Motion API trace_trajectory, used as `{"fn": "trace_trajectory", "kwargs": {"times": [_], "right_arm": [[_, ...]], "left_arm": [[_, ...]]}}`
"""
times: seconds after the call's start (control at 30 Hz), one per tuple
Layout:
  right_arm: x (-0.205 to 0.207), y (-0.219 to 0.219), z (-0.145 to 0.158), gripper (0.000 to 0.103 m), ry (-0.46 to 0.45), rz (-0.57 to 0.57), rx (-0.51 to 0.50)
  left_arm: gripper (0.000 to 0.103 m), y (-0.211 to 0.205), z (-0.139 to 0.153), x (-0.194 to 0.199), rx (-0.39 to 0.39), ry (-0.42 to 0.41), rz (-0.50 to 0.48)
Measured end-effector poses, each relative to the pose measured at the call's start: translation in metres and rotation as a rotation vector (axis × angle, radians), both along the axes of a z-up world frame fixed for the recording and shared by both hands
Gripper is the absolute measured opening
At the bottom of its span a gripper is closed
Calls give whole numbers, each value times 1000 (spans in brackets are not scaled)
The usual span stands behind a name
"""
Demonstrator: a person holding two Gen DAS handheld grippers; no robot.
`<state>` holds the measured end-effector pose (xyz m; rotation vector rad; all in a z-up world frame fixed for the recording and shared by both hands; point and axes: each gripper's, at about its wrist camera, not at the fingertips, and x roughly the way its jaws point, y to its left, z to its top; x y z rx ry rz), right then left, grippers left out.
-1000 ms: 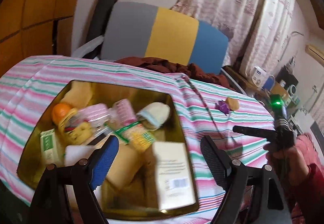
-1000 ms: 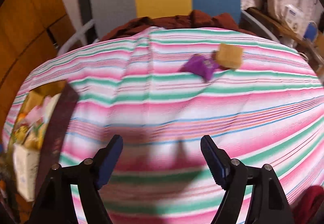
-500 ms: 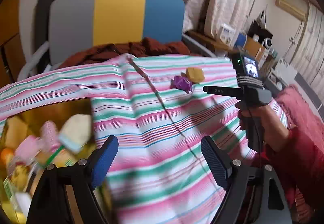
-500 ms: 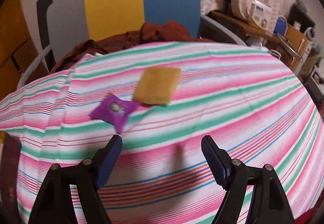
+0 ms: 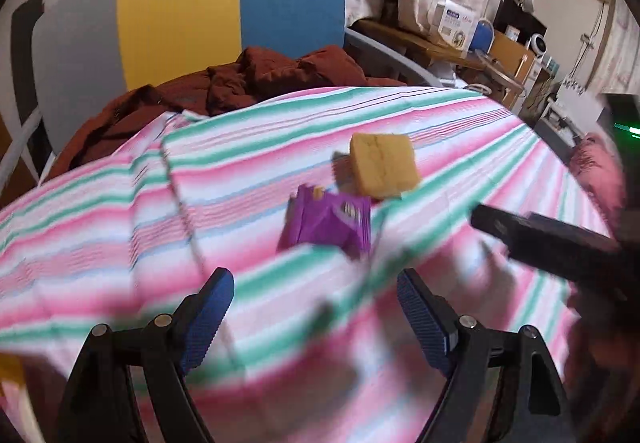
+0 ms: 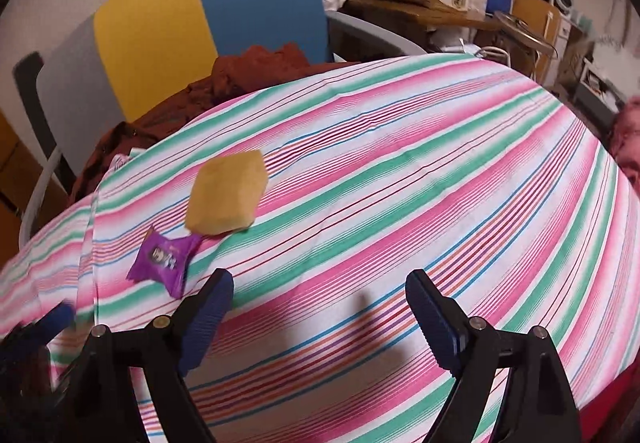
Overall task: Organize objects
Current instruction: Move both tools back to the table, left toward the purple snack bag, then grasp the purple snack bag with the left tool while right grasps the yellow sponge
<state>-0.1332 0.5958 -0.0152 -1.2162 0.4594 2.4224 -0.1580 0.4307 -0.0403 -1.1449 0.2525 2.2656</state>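
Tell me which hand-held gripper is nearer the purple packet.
Left, as far as the views show. The left hand-held gripper faces the purple packet head-on; the right hand-held gripper has it off its left finger.

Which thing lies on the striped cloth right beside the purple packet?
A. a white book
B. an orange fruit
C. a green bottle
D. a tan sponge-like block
D: a tan sponge-like block lies just behind the purple packet on the striped cloth.

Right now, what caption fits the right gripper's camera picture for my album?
Open right gripper above the striped tablecloth, near a purple packet and a yellow sponge.
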Motion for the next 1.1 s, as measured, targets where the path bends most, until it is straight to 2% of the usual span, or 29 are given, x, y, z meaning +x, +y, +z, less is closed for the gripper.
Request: {"fn": "trace_trajectory", "kwargs": {"times": [0.17,0.27,0.33,0.37,0.4,0.5,0.57,0.77,1.03,1.1], "right_arm": [[3,9,-3,88,0,-34,-42],[3,16,-5,88,0,-55,-75],[4,19,-8,88,-4,-69,-105],[4,20,-9,88,-4,-71,-116],[5,21,-10,88,-5,-71,-125],[4,17,-10,88,-5,-62,-119],[3,13,-9,88,-1,-48,-108],[2,5,-3,88,42,2,-83],[-3,-24,2,89,103,106,-29],[-4,-31,4,93,136,125,-9]], "left_arm": [[85,40,-19,-25,-97,63,-25],[85,50,-25,-31,-82,78,-43],[84,55,-34,-33,-105,89,-47],[80,55,-38,-36,-112,70,-41],[69,55,-40,-38,-110,58,-38],[61,48,-39,-43,-49,26,-45],[60,42,-38,-43,-9,19,-48],[58,31,-36,-33,8,43,-31],[58,-18,-34,-14,76,43,82],[58,-27,-35,-10,83,35,91]]}}
